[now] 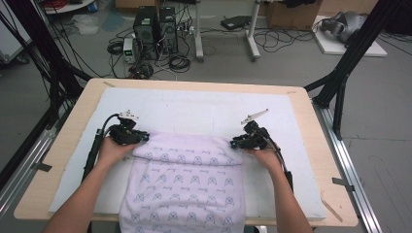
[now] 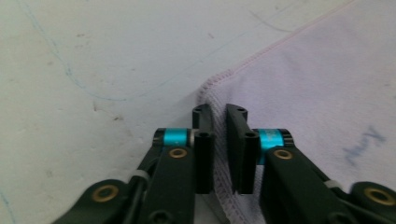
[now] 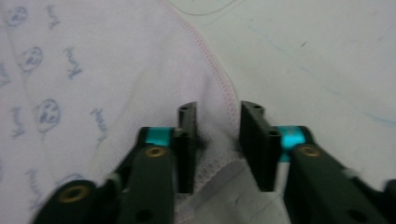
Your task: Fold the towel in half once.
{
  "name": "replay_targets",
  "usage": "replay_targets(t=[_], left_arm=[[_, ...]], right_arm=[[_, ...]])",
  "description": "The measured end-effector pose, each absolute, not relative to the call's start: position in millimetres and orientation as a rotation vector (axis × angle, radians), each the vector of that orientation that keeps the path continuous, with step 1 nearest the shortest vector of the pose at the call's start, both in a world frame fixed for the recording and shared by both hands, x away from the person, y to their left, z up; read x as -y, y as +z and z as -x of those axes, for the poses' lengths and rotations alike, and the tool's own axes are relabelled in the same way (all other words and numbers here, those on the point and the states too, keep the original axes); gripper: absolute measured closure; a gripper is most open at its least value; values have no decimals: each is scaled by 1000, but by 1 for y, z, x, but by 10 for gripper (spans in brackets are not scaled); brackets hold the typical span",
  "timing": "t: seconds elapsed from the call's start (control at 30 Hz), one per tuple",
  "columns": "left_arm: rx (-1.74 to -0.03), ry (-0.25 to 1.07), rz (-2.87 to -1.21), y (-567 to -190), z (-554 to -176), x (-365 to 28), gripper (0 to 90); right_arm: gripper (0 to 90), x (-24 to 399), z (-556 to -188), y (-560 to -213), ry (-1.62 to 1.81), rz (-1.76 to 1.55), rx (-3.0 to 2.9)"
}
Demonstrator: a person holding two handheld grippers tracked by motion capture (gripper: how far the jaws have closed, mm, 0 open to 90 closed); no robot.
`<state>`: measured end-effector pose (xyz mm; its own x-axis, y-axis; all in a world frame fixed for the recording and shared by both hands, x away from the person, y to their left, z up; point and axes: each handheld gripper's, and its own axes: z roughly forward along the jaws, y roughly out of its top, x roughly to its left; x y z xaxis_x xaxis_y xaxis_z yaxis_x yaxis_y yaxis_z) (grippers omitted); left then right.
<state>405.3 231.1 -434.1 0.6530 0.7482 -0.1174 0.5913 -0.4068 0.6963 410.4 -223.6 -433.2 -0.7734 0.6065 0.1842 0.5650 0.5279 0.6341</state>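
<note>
The near end of the lilac printed towel [image 1: 184,194] hangs over the near edge of the worktop [image 1: 68,131]; the rest lies flat on the white mat [image 1: 194,109], midway between the left and right edges. At its far end a narrow band [image 1: 189,154] looks doubled over, so 1 short fold seems to be in place.

The left gripper [image 1: 143,137] is at the far left corner of the towel. In the left gripper view its jaws stand almost together with the stitched hem [image 2: 219,196] clamped between them. The right gripper [image 1: 235,142] is at the far right corner; its jaws stand slightly apart with the hem bunched between, and I cannot tell whether they press it.

My judgement: the folding is early. Both corners are in hand, and the main folds are not yet made.
</note>
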Motion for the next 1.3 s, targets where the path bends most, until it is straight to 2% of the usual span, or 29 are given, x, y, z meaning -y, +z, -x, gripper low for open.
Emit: replay_targets(t=[0.07, 0.37, 0.47, 0.57, 0.63, 0.67, 0.73, 0.8, 0.87, 1.1, 1.3], left_arm=[[-1005, 300, -2127, -428, -400, -232, 846], [-875, 379, -1978, -382, -360, -244, 855], [-821, 419, -1975, -373, -330, -251, 855], [-758, 417, -1953, -379, -287, -260, 854], [-717, 383, -1971, -388, -263, -265, 817], [-709, 373, -1985, -394, -251, -267, 756], [-703, 361, -2003, -404, -236, -272, 690], [-719, 348, -1998, -405, -234, -276, 618], [-735, 358, -1988, -403, -241, -278, 602], [-814, 397, -1996, -405, -280, -265, 588], [-932, 385, -2056, -427, -316, -257, 468]], right_arm=[[841, 223, -409, -432, 1107, -1006, -2722], [846, 234, -377, -387, 1285, -862, -2615], [846, 237, -357, -372, 1307, -796, -2594], [845, 240, -322, -365, 1402, -692, -2582], [829, 242, -297, -368, 1483, -641, -2604], [814, 242, -287, -371, 1504, -623, -2608], [765, 246, -269, -379, 1539, -604, -2625], [730, 249, -265, -382, 1550, -607, -2635], [712, 251, -267, -382, 1548, -630, -2632], [631, 246, -308, -388, 1373, -751, -2607], [518, 241, -342, -413, 1204, -874, -2633]])
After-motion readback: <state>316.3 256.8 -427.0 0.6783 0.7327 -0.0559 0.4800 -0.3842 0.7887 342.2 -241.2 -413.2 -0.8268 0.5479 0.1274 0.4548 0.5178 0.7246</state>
